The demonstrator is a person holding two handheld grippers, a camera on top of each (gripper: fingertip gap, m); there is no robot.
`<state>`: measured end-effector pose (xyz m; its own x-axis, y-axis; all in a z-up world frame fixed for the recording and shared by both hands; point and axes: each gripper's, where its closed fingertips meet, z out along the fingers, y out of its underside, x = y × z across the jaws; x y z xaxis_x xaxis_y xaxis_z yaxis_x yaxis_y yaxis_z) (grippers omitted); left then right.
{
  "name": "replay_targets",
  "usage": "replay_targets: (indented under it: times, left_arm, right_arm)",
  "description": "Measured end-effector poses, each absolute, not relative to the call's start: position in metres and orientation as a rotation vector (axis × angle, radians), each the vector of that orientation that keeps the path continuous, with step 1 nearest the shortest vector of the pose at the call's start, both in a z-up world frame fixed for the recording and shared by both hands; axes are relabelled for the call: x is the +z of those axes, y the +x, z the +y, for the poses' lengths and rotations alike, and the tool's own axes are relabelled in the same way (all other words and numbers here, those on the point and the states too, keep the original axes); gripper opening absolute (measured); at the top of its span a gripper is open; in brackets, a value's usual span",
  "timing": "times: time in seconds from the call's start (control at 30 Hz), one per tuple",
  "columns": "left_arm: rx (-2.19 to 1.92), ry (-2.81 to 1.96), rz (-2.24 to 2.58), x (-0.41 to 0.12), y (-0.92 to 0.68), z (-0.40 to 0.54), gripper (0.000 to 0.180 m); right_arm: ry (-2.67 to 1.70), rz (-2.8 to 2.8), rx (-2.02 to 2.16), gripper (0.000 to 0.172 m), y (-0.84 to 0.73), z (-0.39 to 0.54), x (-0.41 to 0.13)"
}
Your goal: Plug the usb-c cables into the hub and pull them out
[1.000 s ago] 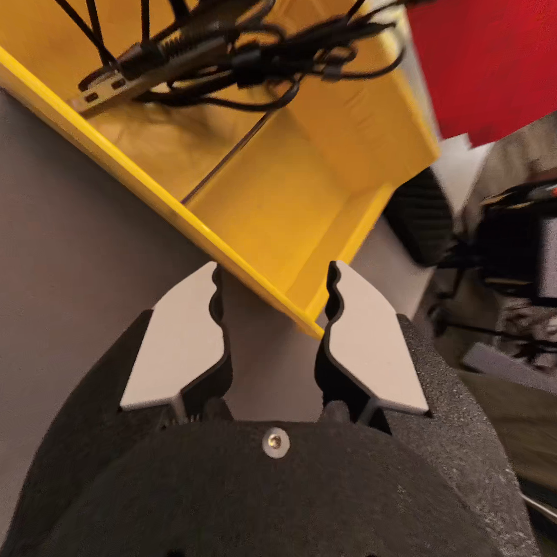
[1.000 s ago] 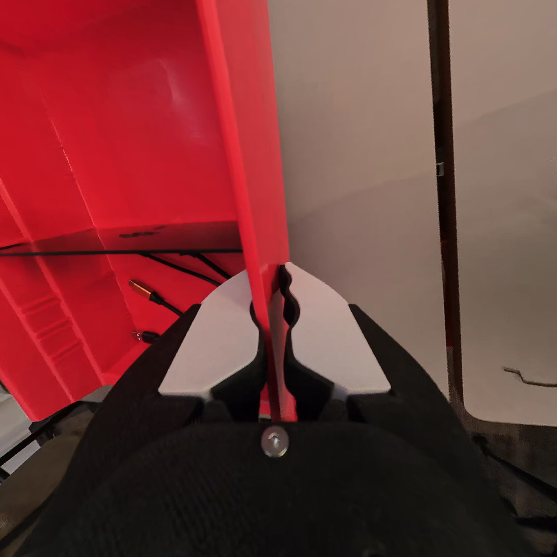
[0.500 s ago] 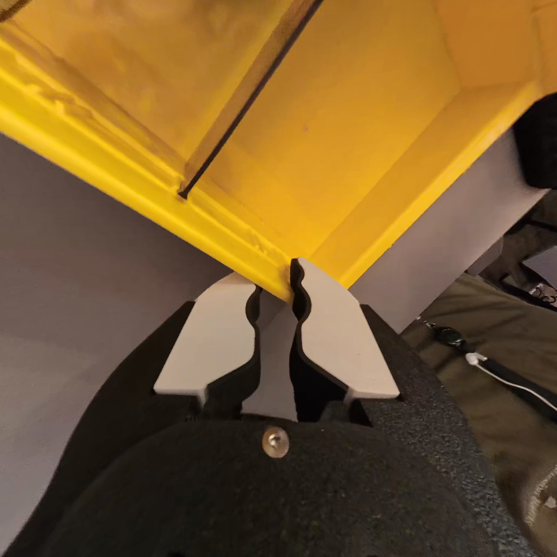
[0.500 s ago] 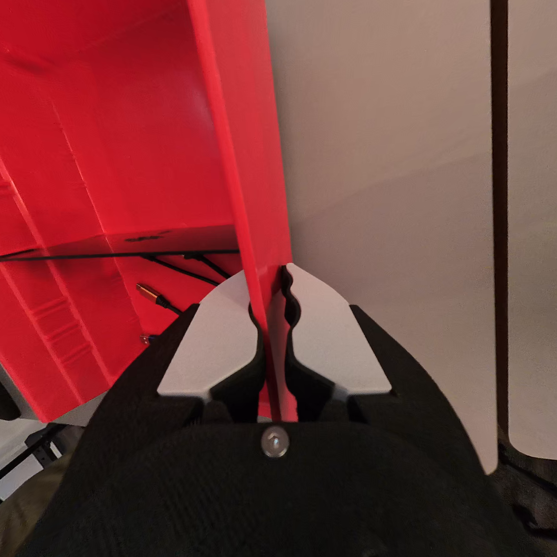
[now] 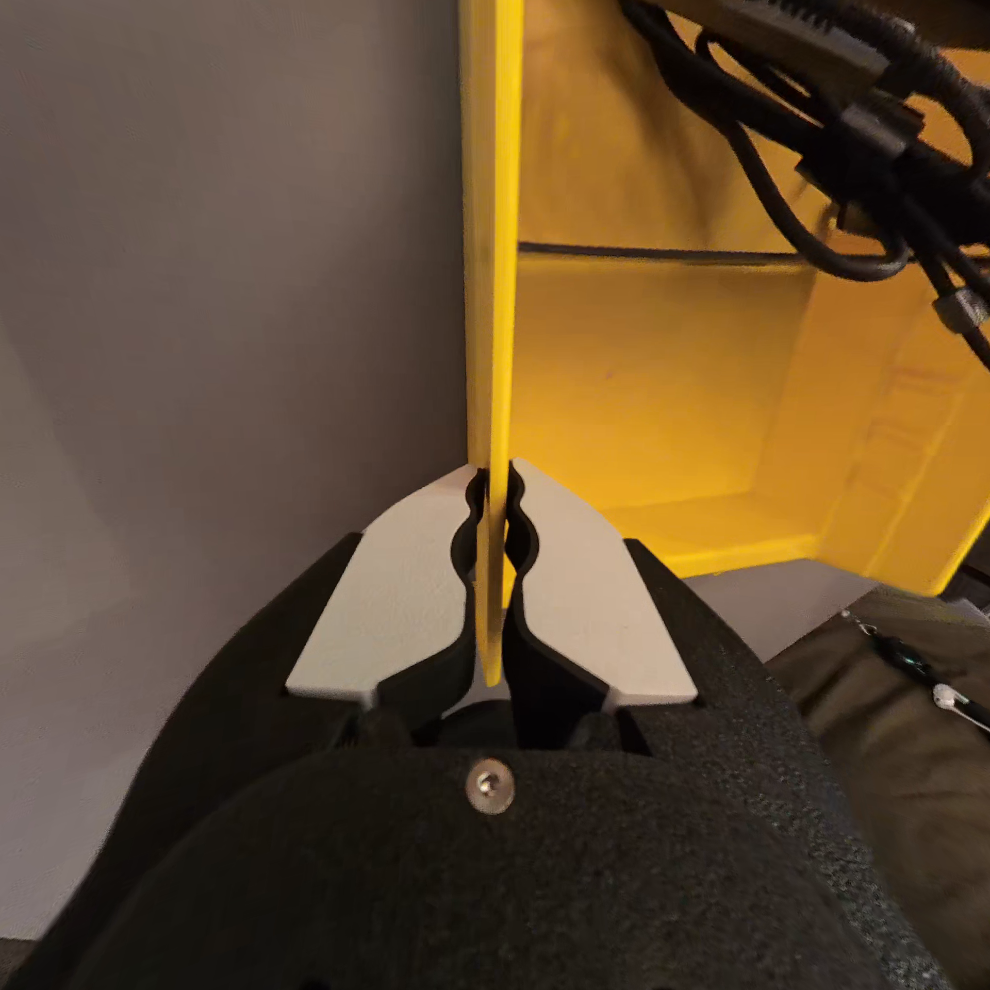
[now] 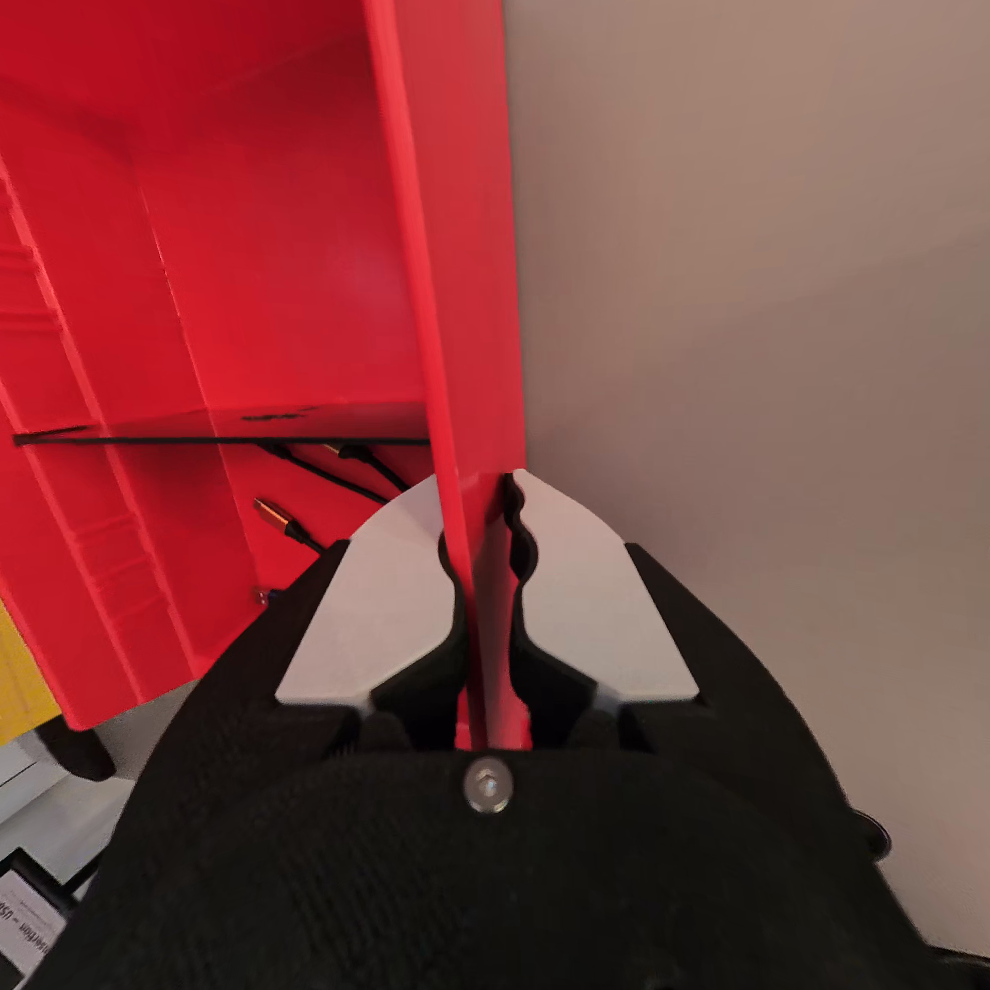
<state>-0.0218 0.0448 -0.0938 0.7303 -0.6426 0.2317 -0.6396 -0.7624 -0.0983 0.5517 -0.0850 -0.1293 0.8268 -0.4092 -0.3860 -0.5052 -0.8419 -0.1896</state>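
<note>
My left gripper is shut on the edge of the yellow bin's side wall; both pads press on it. A tangle of black cables lies inside that bin at the upper right. The hub is not clear there. My right gripper is shut on the red bin's side wall, which fills the space between its fingers. In the red bin lie black cables and a cable with a copper-coloured plug, below a black divider.
Both bins rest against a grey tabletop, which also shows in the right wrist view. A corner of the yellow bin shows left of the red one. A person's olive clothing is at the lower right. A black device bearing a label is at the lower left. Spacing between my two grippers at the tips: around 60 centimetres.
My left gripper went from wide open to shut on the yellow bin's wall, and the bin has swung round in view. My right fingers stand slightly wider apart on the red wall.
</note>
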Motion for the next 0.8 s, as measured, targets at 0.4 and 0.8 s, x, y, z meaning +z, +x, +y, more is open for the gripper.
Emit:
replay_targets:
  times: [0.4, 0.8]
  left_arm:
    - [-0.455, -2.919, 0.761, -0.092, -0.117, 0.030, 0.005]
    - [-0.420, -2.896, 0.398, -0.090, -0.212, 0.026, 0.006]
  right_arm:
    - [-2.775, 0.561, 0.421, 0.011, 0.523, -0.055, -0.127]
    - [-2.814, 0.444, 0.472, 0.013, 0.481, -0.024, -0.127]
